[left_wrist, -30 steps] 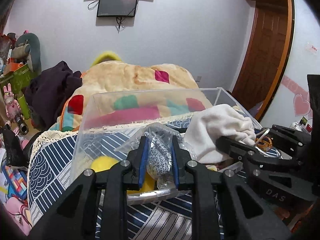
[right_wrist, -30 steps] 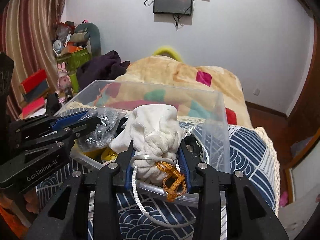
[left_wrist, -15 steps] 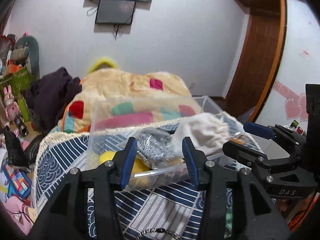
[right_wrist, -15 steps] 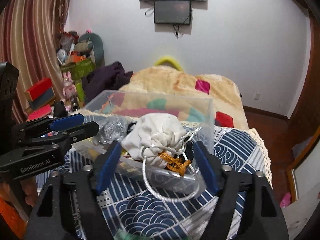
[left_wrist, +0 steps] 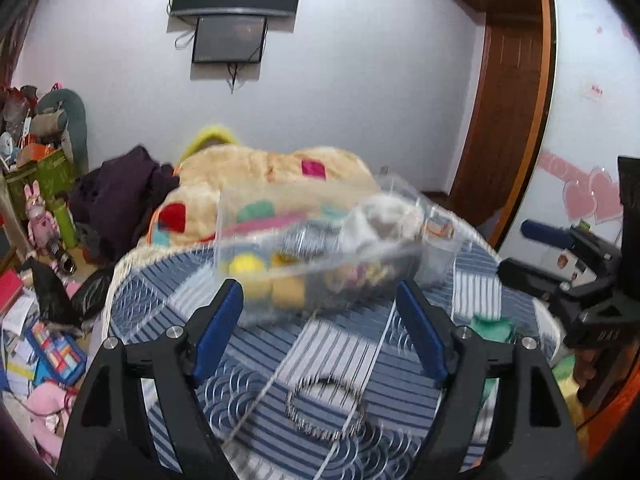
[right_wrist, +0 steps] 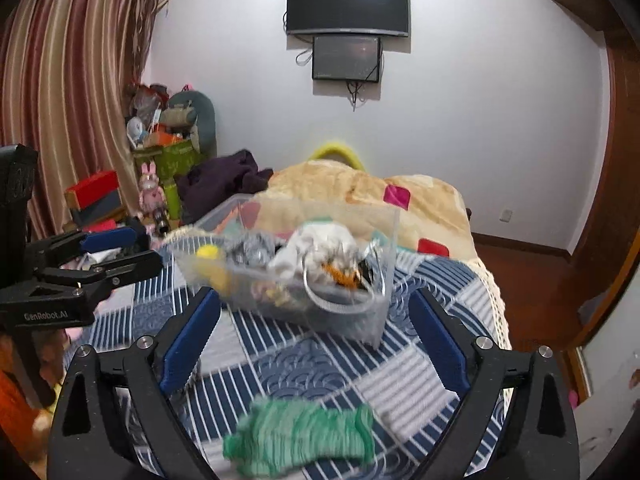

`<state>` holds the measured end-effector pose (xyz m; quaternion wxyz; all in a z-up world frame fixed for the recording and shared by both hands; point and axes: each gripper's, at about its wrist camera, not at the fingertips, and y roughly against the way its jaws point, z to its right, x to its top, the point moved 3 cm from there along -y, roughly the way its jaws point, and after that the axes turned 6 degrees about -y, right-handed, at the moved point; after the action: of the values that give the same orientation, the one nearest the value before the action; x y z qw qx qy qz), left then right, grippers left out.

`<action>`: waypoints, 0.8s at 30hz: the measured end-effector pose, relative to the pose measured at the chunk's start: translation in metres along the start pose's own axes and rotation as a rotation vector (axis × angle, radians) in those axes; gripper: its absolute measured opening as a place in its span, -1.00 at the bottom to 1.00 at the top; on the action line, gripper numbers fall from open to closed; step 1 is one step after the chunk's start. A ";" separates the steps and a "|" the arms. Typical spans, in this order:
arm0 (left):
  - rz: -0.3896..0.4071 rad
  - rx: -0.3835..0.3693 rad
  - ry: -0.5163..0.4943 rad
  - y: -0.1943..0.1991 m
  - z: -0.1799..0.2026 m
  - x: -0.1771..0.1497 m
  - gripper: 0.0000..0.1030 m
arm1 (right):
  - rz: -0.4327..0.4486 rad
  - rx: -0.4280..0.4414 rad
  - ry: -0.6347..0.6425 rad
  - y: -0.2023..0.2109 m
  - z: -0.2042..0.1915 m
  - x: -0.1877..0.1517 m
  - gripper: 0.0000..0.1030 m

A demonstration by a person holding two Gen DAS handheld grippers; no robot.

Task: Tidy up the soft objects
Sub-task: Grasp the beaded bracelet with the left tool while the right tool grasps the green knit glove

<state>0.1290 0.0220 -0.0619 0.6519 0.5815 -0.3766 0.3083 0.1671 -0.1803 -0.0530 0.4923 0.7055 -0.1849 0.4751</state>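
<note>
A clear plastic bin (left_wrist: pixel 236 216) (right_wrist: pixel 384 308) stands on the blue patterned bedspread. In it lie a white drawstring pouch (left_wrist: pixel 380 220) (right_wrist: pixel 320 244), a silvery bag (right_wrist: pixel 252 250) and yellow soft items (left_wrist: pixel 248 270). My left gripper (left_wrist: pixel 320 328) is open and empty, short of the bin. My right gripper (right_wrist: pixel 314 344) is open and empty, also short of the bin. A green knitted item (right_wrist: pixel 300 436) lies on the bedspread just below the right gripper. A dark ring-shaped band (left_wrist: pixel 326 406) lies below the left gripper.
A beige blanket with coloured squares (left_wrist: pixel 256 172) (right_wrist: pixel 360 188) is heaped behind the bin, with dark clothes (left_wrist: pixel 120 188) beside it. Toys and boxes crowd the floor on the left (left_wrist: pixel 36 216). A wooden door (left_wrist: pixel 508 128) is on the right.
Both grippers opened, releasing the silvery bag and the white pouch into the bin, then pulled back and up from it. The green knitted item and the ring band came into view.
</note>
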 end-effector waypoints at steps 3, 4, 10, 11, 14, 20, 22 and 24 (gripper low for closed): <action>-0.076 0.001 0.021 -0.011 -0.004 -0.026 0.53 | -0.054 -0.012 0.007 -0.006 0.001 -0.019 0.84; -0.102 -0.001 0.030 -0.015 -0.004 -0.035 0.53 | -0.064 -0.014 0.002 -0.008 0.001 -0.025 0.84; -0.203 0.002 0.039 -0.032 -0.006 -0.076 0.27 | -0.173 0.002 -0.027 -0.025 0.006 -0.061 0.84; -0.216 0.001 0.042 -0.035 -0.006 -0.081 0.19 | -0.185 0.003 -0.035 -0.027 0.007 -0.065 0.84; -0.239 -0.005 0.068 -0.041 -0.006 -0.090 -0.01 | -0.227 0.029 -0.065 -0.031 0.009 -0.078 0.84; -0.216 0.021 0.031 -0.039 0.002 -0.096 -0.53 | -0.240 0.061 -0.074 -0.031 0.006 -0.089 0.55; -0.212 0.018 0.026 -0.039 0.004 -0.096 -0.75 | -0.230 0.069 -0.069 -0.029 0.004 -0.088 0.11; -0.210 0.023 0.031 -0.039 0.004 -0.096 -0.84 | -0.222 0.080 -0.065 -0.026 0.003 -0.087 -0.18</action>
<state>0.1111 0.0163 -0.1639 0.6799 0.6203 -0.2998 0.2513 0.1459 -0.1891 -0.1404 0.5071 0.7558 -0.1022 0.4014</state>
